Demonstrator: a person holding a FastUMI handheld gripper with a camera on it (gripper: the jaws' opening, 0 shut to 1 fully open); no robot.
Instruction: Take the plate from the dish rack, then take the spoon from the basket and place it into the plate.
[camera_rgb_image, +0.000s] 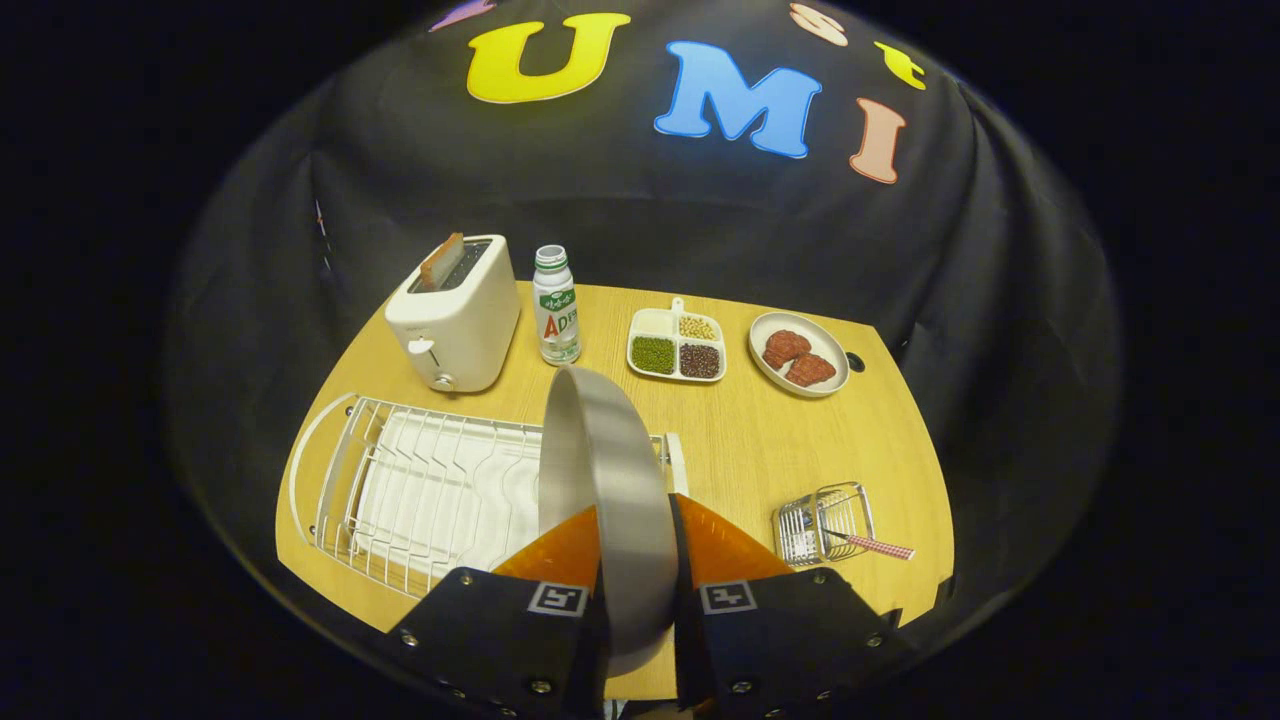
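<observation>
Plate (610, 480) stands on edge between the two fingers of the hand-held gripper (635, 545), which is clamped on it, one finger pressing each face. It is a grey metal plate, lifted clear of the rack (400, 480) and tilted a little, its rim rising ahead of the fingers.

The rack, white wire over a white tray, lies on the wooden surface (760, 450) to the left of the fingers and just behind the plate; its slots are bare. To the right of the fingers, near them, sits a small wire basket (825, 522) lying open toward the right, with the spoon (870, 545) in it; the spoon's checked handle pokes out of the basket's right side.

Well beyond the fingers, along the far side of the surface: a white toaster (455, 315) with a slice of bread (442, 262) upright in its slot, far left; a bottle (556, 305) just right of it; a divided tray (677, 345) with green, pale and dark beans straight ahead; and a dish (798, 353) holding two reddish-brown pieces, far right.
</observation>
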